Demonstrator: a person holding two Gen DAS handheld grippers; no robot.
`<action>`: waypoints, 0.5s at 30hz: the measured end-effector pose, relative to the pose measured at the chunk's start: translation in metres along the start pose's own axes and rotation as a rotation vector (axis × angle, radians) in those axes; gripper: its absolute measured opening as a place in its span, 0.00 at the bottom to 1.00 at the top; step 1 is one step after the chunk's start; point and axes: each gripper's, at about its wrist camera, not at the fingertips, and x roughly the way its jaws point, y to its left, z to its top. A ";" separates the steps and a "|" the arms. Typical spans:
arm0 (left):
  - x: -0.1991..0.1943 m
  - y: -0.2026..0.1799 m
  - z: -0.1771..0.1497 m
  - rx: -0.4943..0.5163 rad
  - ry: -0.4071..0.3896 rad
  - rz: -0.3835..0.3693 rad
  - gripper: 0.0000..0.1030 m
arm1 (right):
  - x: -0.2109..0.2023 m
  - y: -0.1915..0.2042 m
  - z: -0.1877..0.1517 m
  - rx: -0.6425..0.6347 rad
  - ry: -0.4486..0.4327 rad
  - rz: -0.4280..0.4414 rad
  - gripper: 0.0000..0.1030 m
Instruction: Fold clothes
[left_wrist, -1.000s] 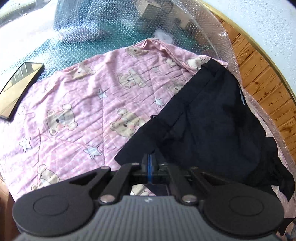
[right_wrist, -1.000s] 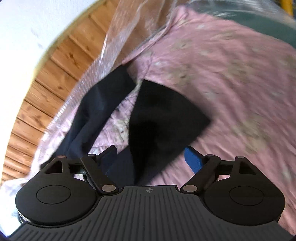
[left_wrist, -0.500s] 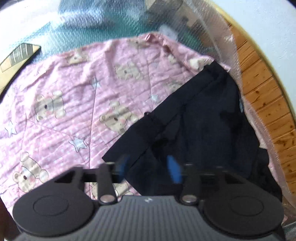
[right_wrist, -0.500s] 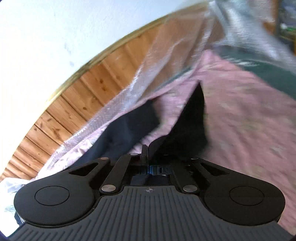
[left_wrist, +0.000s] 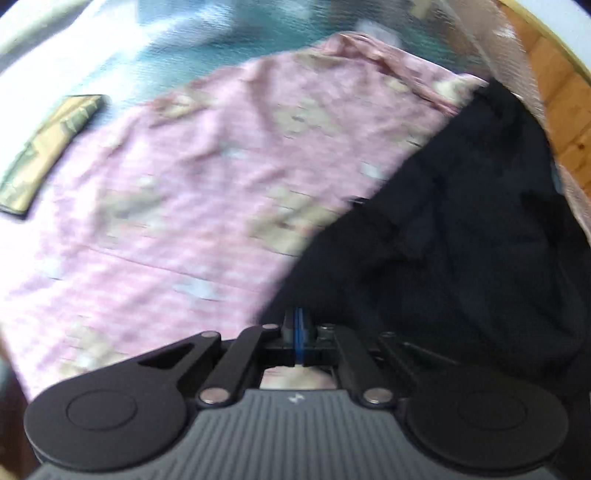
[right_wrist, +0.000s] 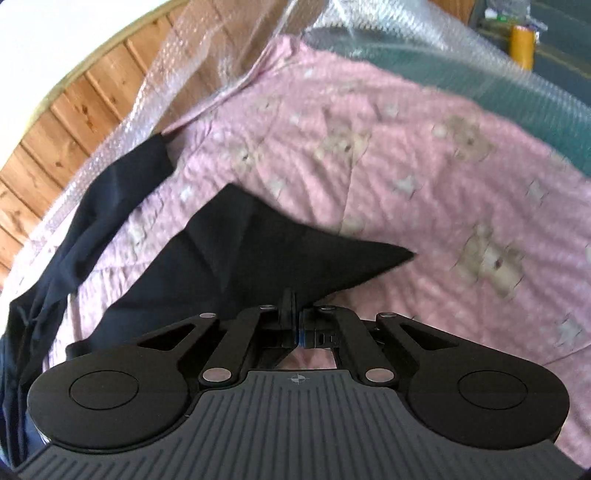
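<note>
- Pink quilted fabric, a bear-and-star blanket (left_wrist: 207, 177), covers most of the surface in the left wrist view, running from the lower left up to the upper right; the picture is blurred by motion.
- Teal bubble-textured sheeting (left_wrist: 177, 48) lies beyond the blanket along the top of that frame.
- A flat reflective slab with a dark rim (left_wrist: 48, 147) rests at the left edge of the frame, beside the blanket; what it is cannot be told.
- The black garment (left_wrist: 461, 229) fills the right half of the left wrist view, lying on the blanket and reaching down to the tool.
- The left tongs (left_wrist: 298, 332) are pressed together at lower centre, blue pads meeting, with the garment's edge pinched between them.
- Wooden planks (left_wrist: 569, 110) show at the far right edge, behind clear plastic.
- In the right wrist view, a white wall (right_wrist: 55, 33) and wooden panelling (right_wrist: 66, 122) occupy the upper left, with clear bubble wrap (right_wrist: 207, 62) draped over the blanket's far edge.
- The garment (right_wrist: 236, 266) lies left of centre, one strip along the left and a pointed flap toward the middle.
- The right tongs (right_wrist: 295, 321) are clamped on that flap at lower centre.
- A yellow cylinder (right_wrist: 522, 44) stands at the upper right.
</note>
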 end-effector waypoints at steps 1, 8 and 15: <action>-0.003 0.009 0.001 -0.011 0.000 0.010 0.00 | -0.005 -0.001 0.002 -0.005 -0.004 -0.007 0.00; 0.006 -0.014 -0.012 -0.055 0.020 -0.080 0.64 | -0.011 -0.031 -0.009 0.058 -0.009 -0.025 0.40; 0.019 -0.047 -0.024 -0.054 0.004 -0.124 0.57 | 0.029 -0.012 -0.021 0.019 0.040 0.080 0.23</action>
